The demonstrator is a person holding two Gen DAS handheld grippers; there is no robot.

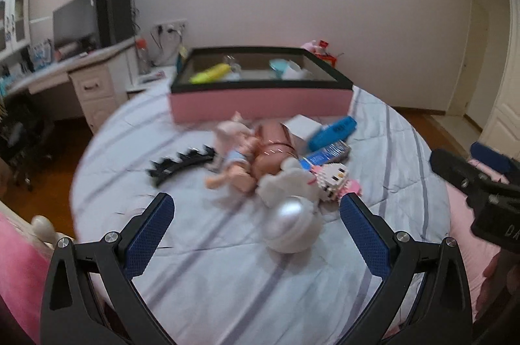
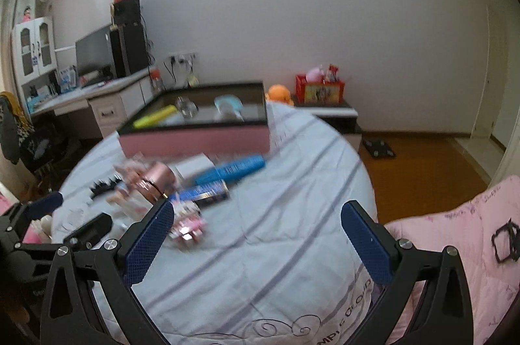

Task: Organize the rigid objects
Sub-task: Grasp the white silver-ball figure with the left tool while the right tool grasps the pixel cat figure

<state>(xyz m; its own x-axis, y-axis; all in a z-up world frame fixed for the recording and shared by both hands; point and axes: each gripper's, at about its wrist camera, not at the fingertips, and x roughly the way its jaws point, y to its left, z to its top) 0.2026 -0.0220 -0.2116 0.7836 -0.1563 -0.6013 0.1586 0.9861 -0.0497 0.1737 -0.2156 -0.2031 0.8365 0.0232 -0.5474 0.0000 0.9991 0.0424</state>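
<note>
A heap of small objects lies on the striped bedsheet [image 1: 211, 280]. It holds a silver round case [image 1: 291, 228], a white plush [image 1: 282, 179], a block-built cat figure [image 1: 331, 176], a doll [image 1: 234, 163], a rose-gold cylinder [image 1: 276, 146], a black toothed clip [image 1: 182, 161], a blue case [image 1: 331, 133] and a blue carton [image 1: 328, 154]. My left gripper [image 1: 256, 205] is open, and the silver case sits just beyond its fingertips. My right gripper [image 2: 256, 210] is open over bare sheet, right of the cat figure [image 2: 187, 224]. Behind stands a pink box [image 1: 260, 101] with a black rim.
The pink box [image 2: 195, 140] holds a yellow object [image 2: 154, 115], a clear bottle [image 2: 185, 107] and a teal item [image 2: 227, 106]. A desk with a monitor [image 1: 74, 19] stands left of the bed. A pink quilt [image 2: 461, 241] lies at the right, with wooden floor [image 2: 422, 169] beyond.
</note>
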